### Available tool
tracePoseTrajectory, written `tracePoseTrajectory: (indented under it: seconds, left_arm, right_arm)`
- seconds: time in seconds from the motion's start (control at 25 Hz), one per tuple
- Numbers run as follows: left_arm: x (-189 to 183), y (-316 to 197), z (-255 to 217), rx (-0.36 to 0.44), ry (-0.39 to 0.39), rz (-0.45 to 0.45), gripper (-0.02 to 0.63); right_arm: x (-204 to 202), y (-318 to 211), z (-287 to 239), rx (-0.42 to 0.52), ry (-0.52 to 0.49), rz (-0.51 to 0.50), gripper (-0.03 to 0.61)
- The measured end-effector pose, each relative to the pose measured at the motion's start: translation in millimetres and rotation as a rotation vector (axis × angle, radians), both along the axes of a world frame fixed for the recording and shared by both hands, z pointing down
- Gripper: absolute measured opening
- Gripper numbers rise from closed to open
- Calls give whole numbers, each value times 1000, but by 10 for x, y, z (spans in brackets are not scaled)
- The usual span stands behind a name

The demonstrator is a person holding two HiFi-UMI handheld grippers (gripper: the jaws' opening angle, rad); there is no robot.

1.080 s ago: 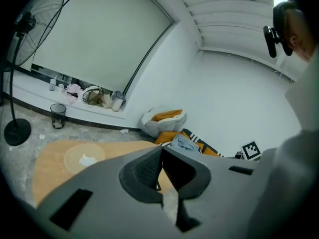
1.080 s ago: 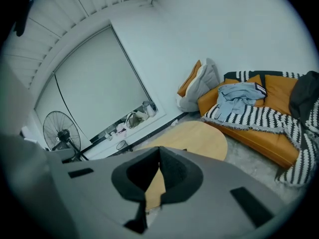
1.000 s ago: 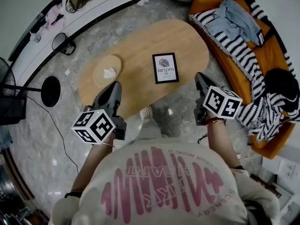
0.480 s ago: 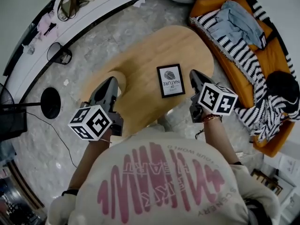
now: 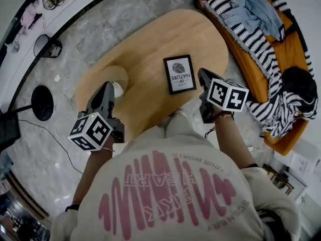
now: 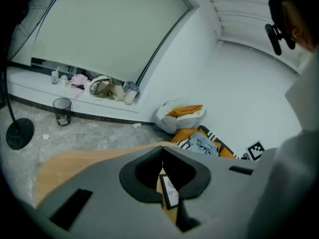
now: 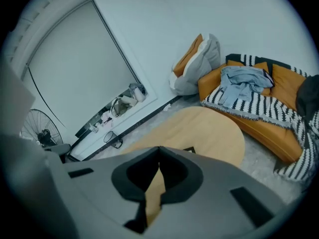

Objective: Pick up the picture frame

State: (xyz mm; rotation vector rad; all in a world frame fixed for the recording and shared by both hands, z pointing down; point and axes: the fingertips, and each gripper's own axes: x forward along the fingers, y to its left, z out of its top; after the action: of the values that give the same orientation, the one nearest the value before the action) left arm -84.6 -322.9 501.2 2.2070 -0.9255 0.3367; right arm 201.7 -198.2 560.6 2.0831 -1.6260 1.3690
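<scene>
The black-edged rectangular picture frame (image 5: pixel 179 74), holding a white printed card, lay flat on the pale oval wooden table (image 5: pixel 155 39), on its near half, not far from the edge where the person stood. It sat between the two grippers and closer to the right one. The left gripper (image 5: pixel 107 86) hung over the table's left part with its grey jaws pressed together at the tips and nothing between them; in its own view the frame (image 6: pixel 169 190) showed through the gap below the tips, well beyond them. The right gripper (image 5: pixel 202 75) was poised just beside the frame's right edge, its jaws likewise closed and empty. A round light wooden disc (image 5: pixel 116 73) lay on the table next to the left gripper. Around the table ran a grey marbled stone floor (image 5: pixel 100 19). To the right stood an orange sofa (image 5: pixel 291 49) draped with a black-and-white striped blanket (image 5: pixel 251 39) and a crumpled light blue garment (image 5: pixel 251 9). A cluttered white ledge (image 5: pixel 80 6) followed the far wall, with a black wire waste bin (image 5: pixel 47 46) and a black round stand base (image 5: pixel 41 103) on the floor near it.
</scene>
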Motion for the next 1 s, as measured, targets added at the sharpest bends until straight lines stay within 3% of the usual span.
tracePoseTrajectory:
  seconds: [0.28,0.64,0.76,1.0]
  left_arm:
    - [-211,303,541,-122,-45,-53,3]
    - [-440,376,567,-116,-86,-277,3]
    - [-471,440,525,-134,-56,-396,3]
    - [-685,816,577,-194,-105,-572,3]
  right_arm:
    - [-206,60,617,-129,-104,-40,5]
    - [-346,-112,1218,-265,-220,-163,5]
    - [-374,-155,1398,-315,-257,-211,5]
    - [-444,-240,1869,-373,-244,-350,5]
